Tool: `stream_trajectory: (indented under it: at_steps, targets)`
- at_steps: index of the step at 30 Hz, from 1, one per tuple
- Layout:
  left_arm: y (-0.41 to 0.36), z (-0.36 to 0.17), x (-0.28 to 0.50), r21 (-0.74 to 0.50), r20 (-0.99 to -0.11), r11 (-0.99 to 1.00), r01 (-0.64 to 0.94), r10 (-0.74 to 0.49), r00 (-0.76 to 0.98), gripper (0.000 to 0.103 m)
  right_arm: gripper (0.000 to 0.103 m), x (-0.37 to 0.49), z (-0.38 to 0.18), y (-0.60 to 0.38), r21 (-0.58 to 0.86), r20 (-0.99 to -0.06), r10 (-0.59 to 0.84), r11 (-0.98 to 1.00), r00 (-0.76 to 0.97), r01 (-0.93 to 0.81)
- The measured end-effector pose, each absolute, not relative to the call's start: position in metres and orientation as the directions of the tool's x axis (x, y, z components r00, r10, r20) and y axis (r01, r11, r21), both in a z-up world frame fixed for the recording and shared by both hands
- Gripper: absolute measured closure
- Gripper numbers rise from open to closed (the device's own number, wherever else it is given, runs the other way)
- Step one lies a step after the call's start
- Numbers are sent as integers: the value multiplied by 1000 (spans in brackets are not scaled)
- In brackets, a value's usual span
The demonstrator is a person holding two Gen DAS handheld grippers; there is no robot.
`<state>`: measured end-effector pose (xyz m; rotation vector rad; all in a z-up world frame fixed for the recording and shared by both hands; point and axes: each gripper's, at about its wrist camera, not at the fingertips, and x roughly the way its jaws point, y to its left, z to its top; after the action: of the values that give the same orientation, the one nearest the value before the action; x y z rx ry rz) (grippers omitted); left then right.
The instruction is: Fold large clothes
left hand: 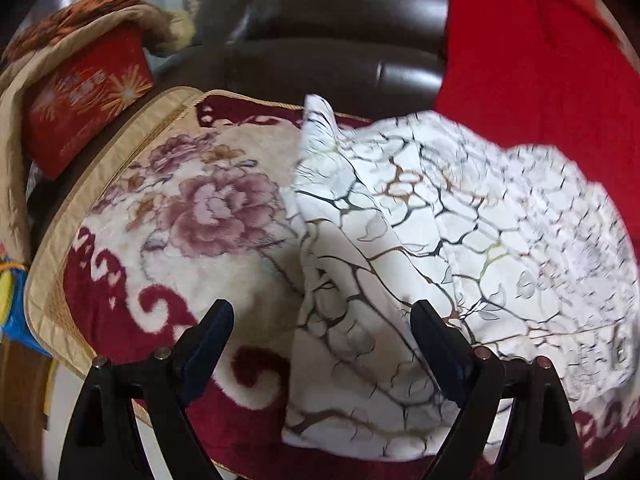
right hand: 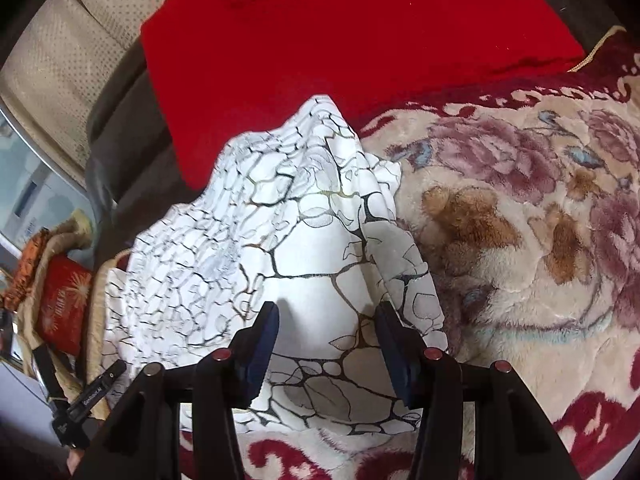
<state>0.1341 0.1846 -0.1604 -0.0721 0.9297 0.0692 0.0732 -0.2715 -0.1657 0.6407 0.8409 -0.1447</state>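
So the white garment (left hand: 400, 216) lay crumpled on the floral blanket (left hand: 192, 208). Left gripper (left hand: 322, 320) gaped wide, gripping nothing. Right gripper (right hand: 328, 320) hung half-open over it, not pinching.

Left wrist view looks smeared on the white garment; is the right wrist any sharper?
Left wrist view: white garment with dark branching lines motion-blurred toward its right side, fisheye bending the edges. Right wrist view: same garment crisp at centre, softer at left, finger shadows falling on it.
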Motion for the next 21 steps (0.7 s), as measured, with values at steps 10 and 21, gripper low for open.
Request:
stream_trajectory:
  at_steps: [10,21]
  targets:
    - [203,-180,123,-97,-850,981,-168,6,528,12,45,79,-181,-270,476,-769,163,792,618,383]
    - [216,-175,61,-309,-788,932,-188,-140,600,12,44,88,-146,-246,580,-613,266,791,744,194]
